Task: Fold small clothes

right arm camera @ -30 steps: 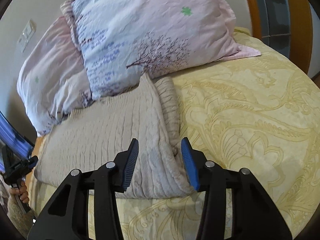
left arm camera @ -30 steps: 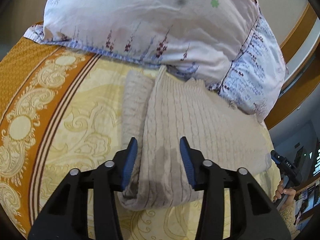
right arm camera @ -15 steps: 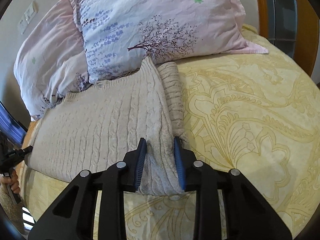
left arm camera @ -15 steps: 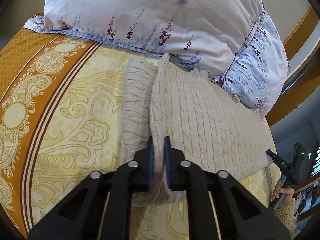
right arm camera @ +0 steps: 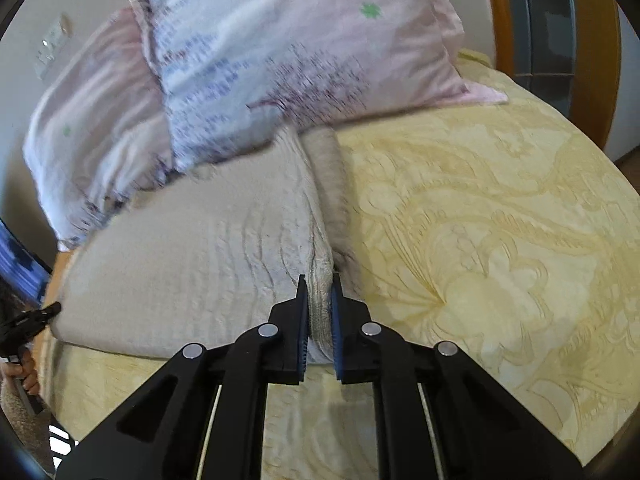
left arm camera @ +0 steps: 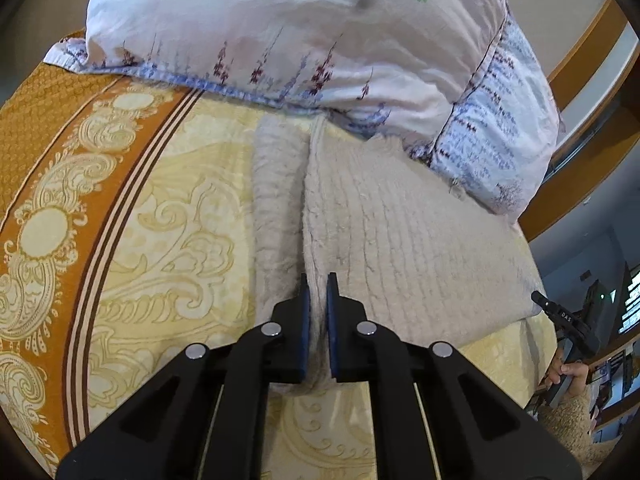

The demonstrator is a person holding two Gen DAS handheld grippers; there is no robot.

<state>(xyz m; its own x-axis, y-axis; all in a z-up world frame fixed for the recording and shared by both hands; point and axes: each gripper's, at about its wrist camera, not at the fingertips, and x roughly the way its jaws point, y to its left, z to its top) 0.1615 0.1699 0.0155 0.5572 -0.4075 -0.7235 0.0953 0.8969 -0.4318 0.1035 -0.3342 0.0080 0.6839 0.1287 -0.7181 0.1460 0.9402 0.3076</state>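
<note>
A beige cable-knit sweater lies on the yellow patterned bedspread, its far end against the pillows. My left gripper is shut on the sweater's near left hem corner, beside a folded-in sleeve. In the right wrist view the same sweater spreads to the left, and my right gripper is shut on its near right hem corner, with the other sleeve lying beside it. The pinched fabric bunches between the blue pads.
Two floral pillows stand at the bed's head, overlapping the sweater's far edge. An orange border runs down the bedspread's left side. A wooden bed frame rises at the right. The other gripper shows at the view's edge.
Both grippers went from open over the sweater's hem to shut on its two near corners. The right wrist view is now blurred by motion and the pinched fabric is lifted slightly.
</note>
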